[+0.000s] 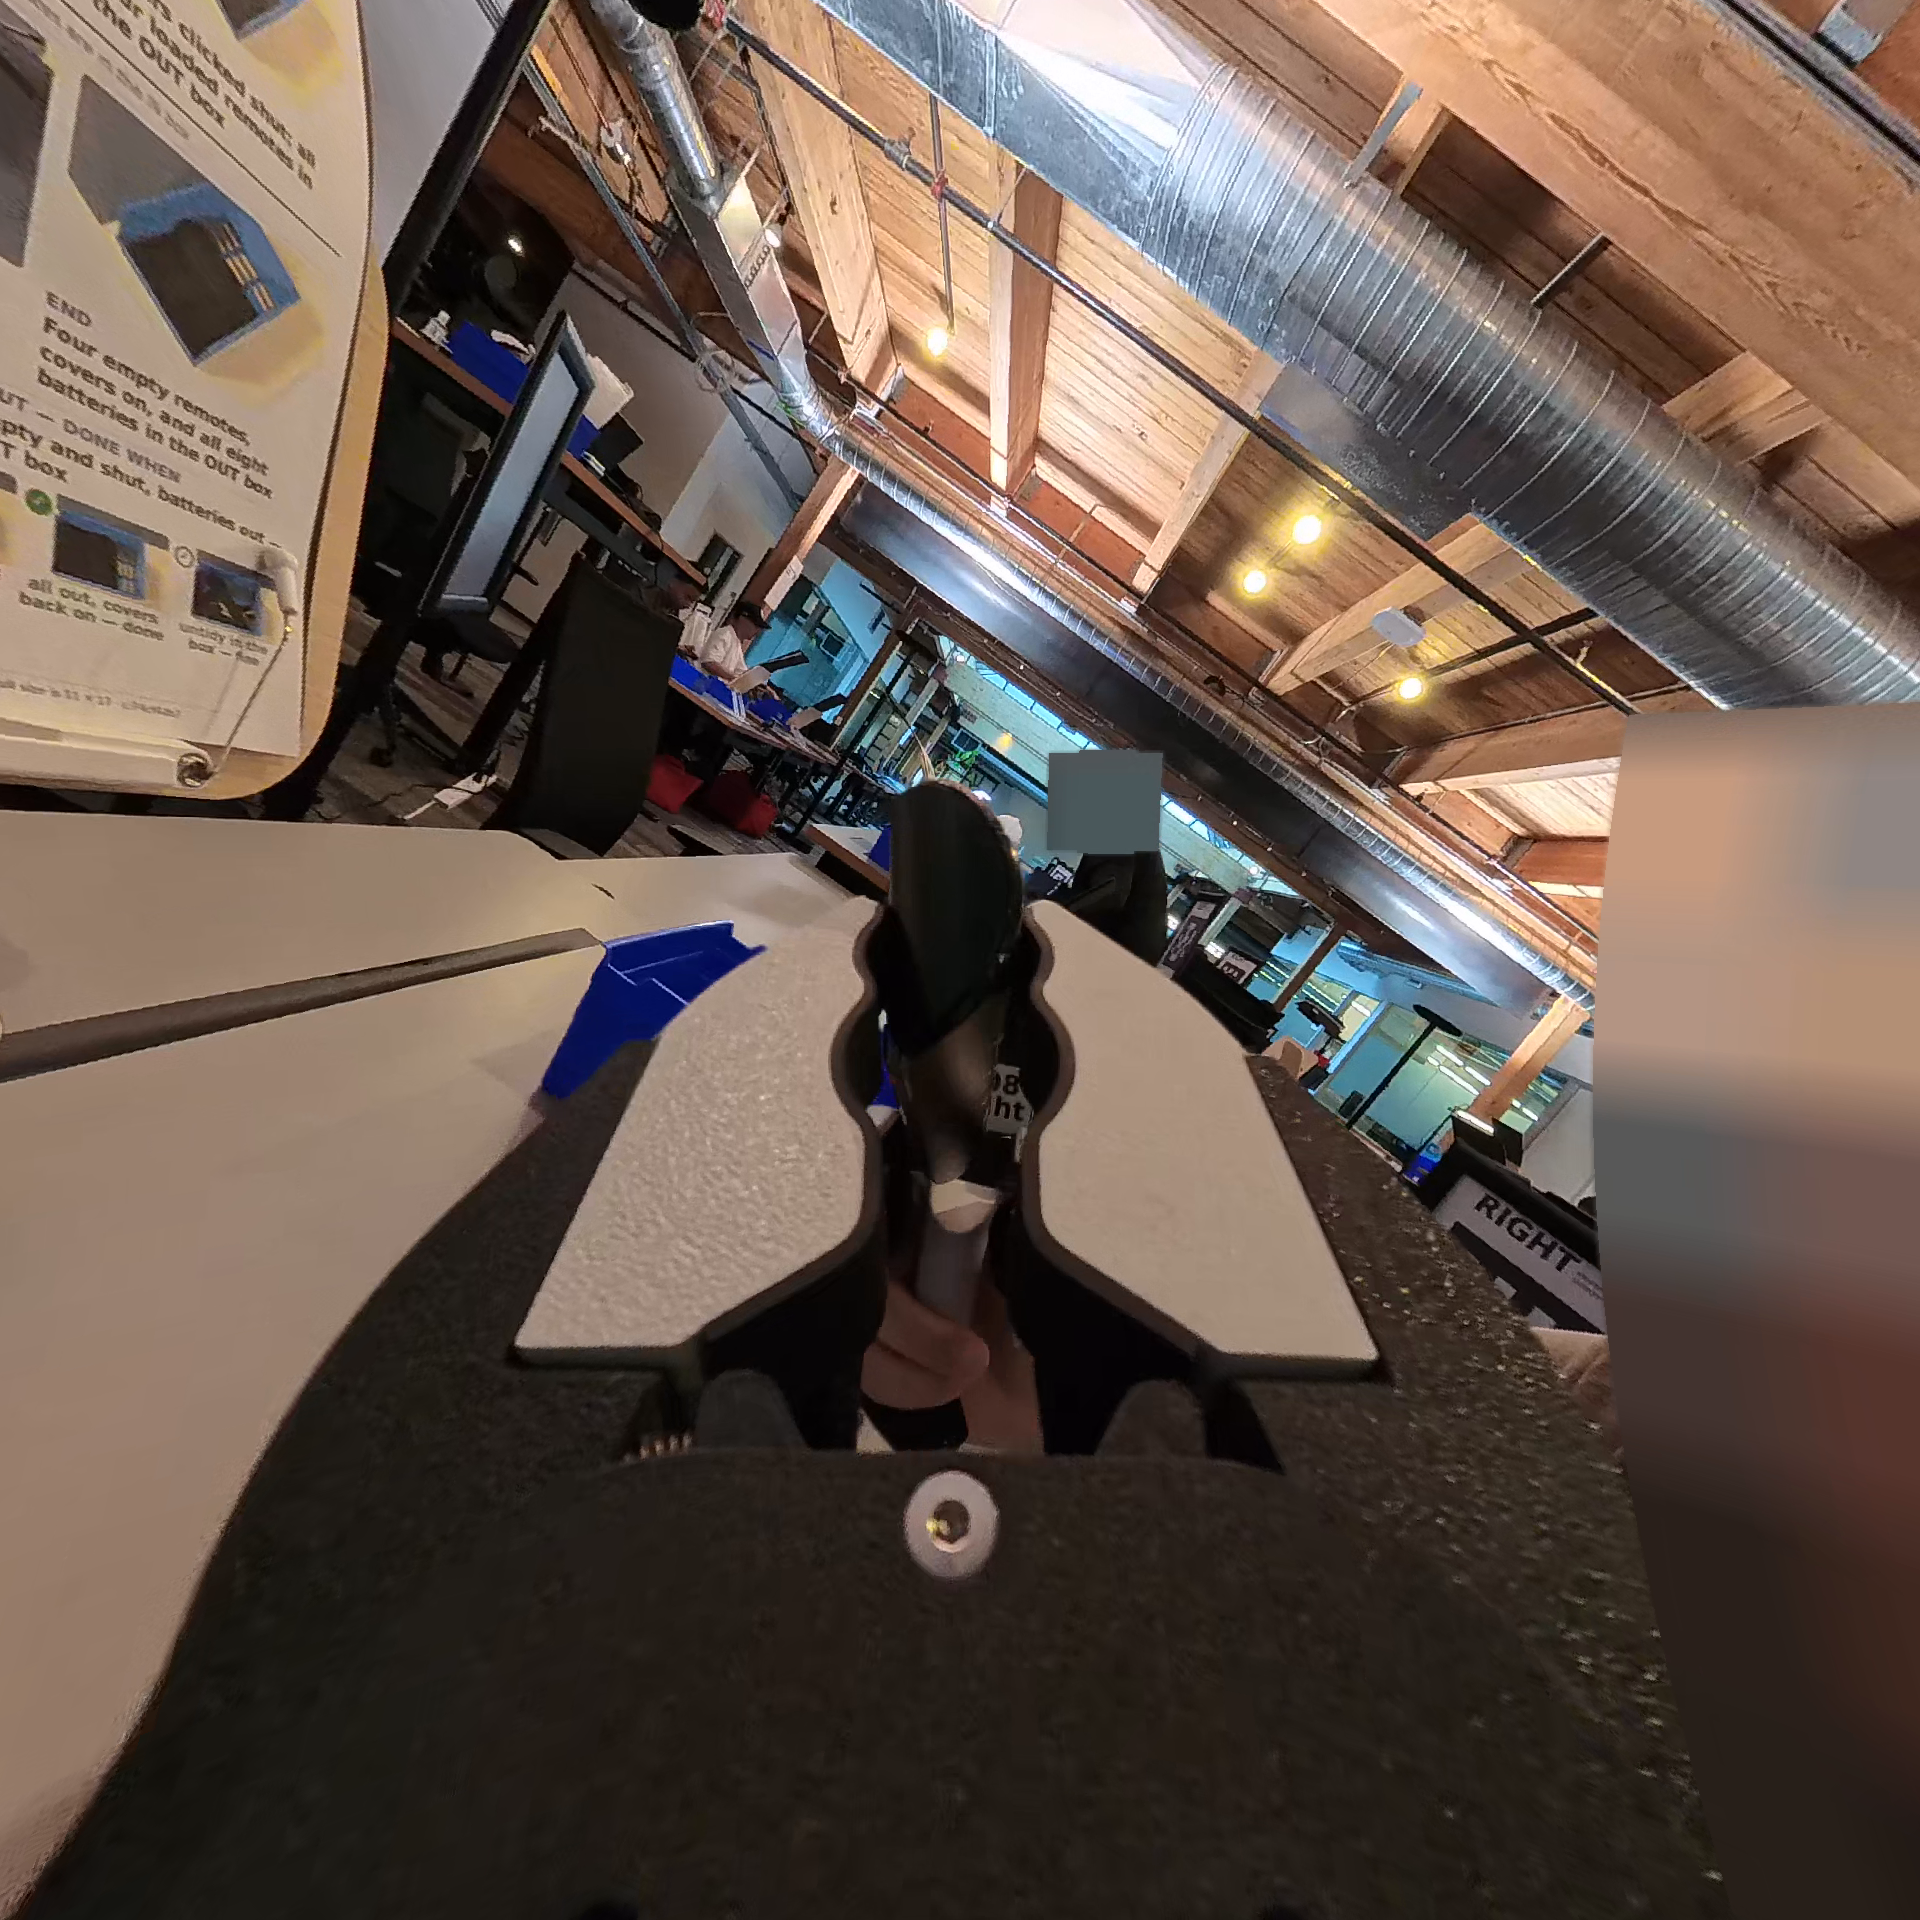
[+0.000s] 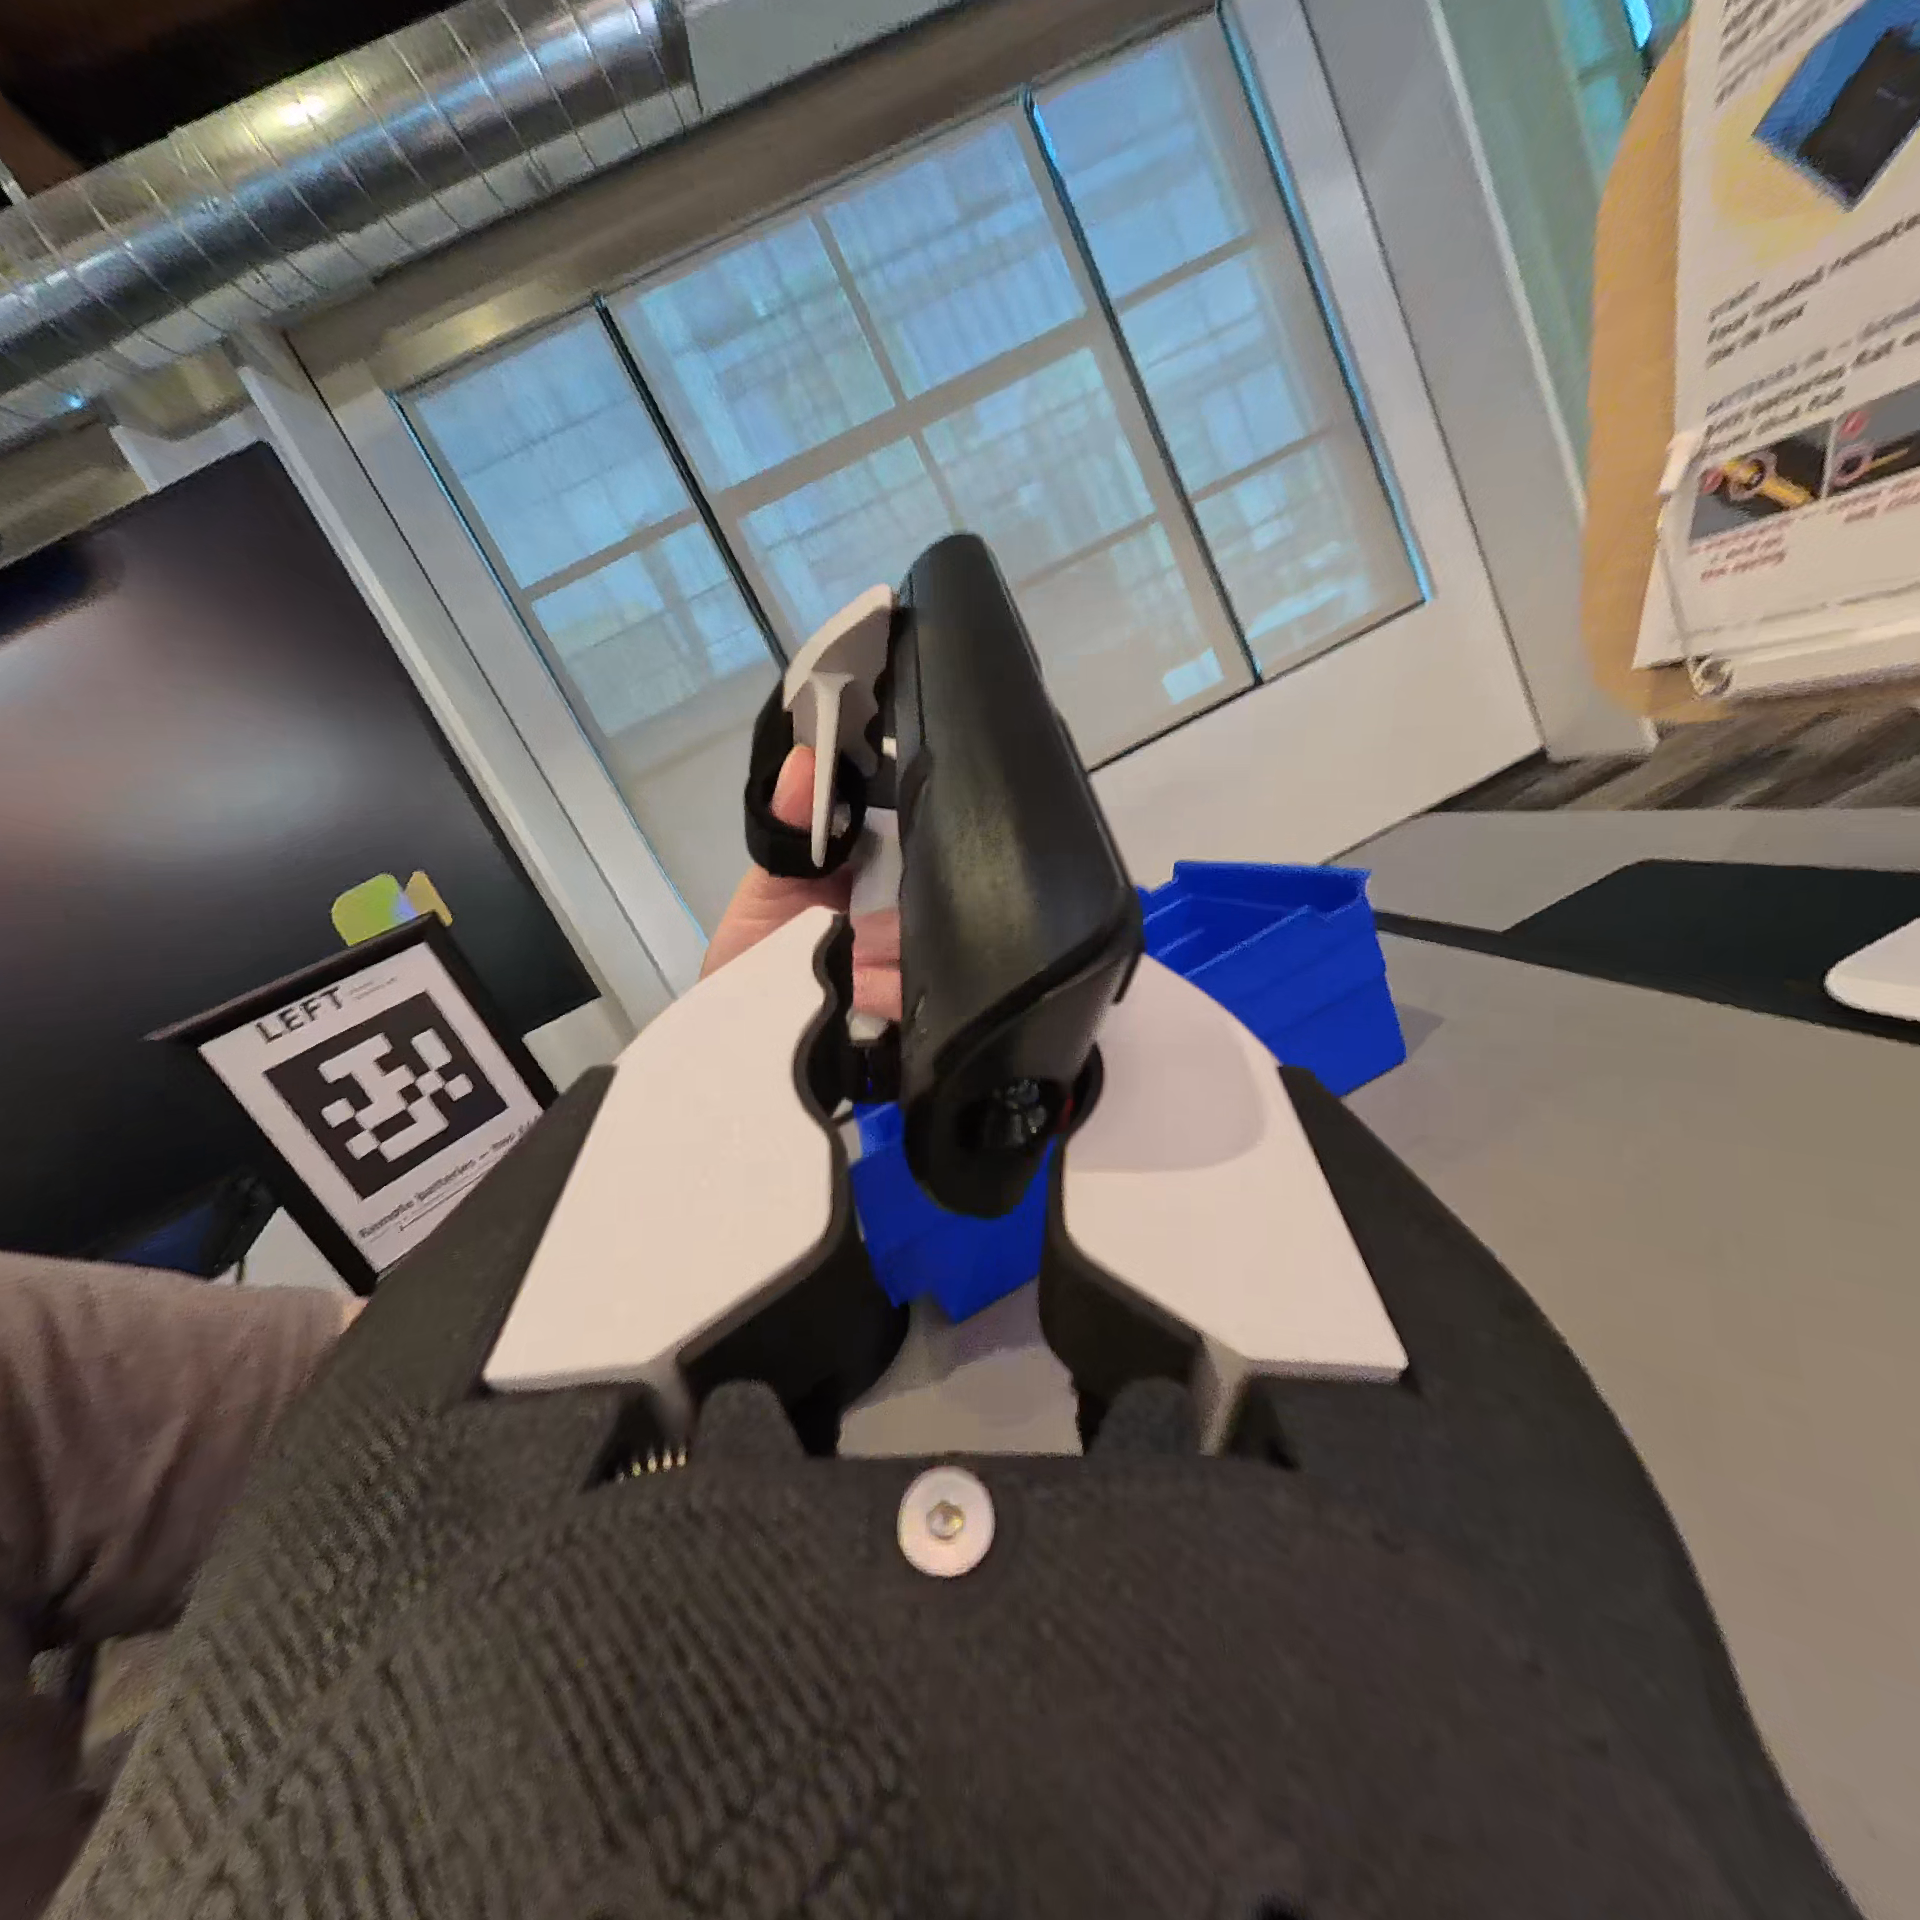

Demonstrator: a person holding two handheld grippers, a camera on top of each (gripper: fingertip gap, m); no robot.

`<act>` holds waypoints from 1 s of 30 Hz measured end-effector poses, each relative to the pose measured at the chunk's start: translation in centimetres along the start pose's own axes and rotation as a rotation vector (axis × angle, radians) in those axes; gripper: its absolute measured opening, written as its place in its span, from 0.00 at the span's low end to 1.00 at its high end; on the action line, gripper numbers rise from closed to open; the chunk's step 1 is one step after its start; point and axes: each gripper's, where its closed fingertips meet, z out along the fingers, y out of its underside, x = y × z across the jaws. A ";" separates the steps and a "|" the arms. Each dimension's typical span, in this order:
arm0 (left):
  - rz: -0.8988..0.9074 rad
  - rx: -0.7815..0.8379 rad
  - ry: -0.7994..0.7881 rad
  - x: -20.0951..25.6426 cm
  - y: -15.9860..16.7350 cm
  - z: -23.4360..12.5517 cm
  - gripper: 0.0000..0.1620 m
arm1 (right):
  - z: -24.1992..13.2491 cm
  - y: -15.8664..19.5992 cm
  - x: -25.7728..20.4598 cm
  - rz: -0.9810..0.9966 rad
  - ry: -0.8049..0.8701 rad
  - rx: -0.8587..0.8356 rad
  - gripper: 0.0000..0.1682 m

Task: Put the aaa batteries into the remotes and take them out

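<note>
In the left wrist view, the left gripper [image 1: 951,935] has its jaws drawn narrow, pinching a black remote [image 1: 951,883] that stands up between its fingertips at twelve o'clock. Through the gap below the remote a hand [image 1: 935,1351] shows, blurred and close.

In the right wrist view, the right gripper [image 2: 966,997] brackets the remote's lower end just ahead of its pads. A sliver of blue shows between the nine o'clock pad and the remote, so I cannot tell whether these jaws are truly clamping it or only standing around it. The remote tilts up toward eleven o'clock, smooth back face to the camera.

Beyond, two blue bins [image 2: 1278,966] sit on the grey table [image 2: 1610,1195], one under the remote and one at two o'clock. Their contents are hidden, and no AAA batteries are in view anywhere.

Whether the cover is seated, or cells are inside, cannot be read. My judgement: this remote is mid-handling, lifted clear of the bins, and the load-or-unload step on it is unfinished.
</note>
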 end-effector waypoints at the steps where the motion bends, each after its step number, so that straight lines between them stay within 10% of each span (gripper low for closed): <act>1: -0.009 -0.001 0.011 0.1 0.1 0.1 0.14 | -0.2 -0.2 0.0 -0.012 0.006 0.023 0.20; 30: 0.094 -0.156 0.006 0.1 2.1 0.7 0.16 | -1.7 -2.7 0.5 -0.091 -0.077 -0.189 0.12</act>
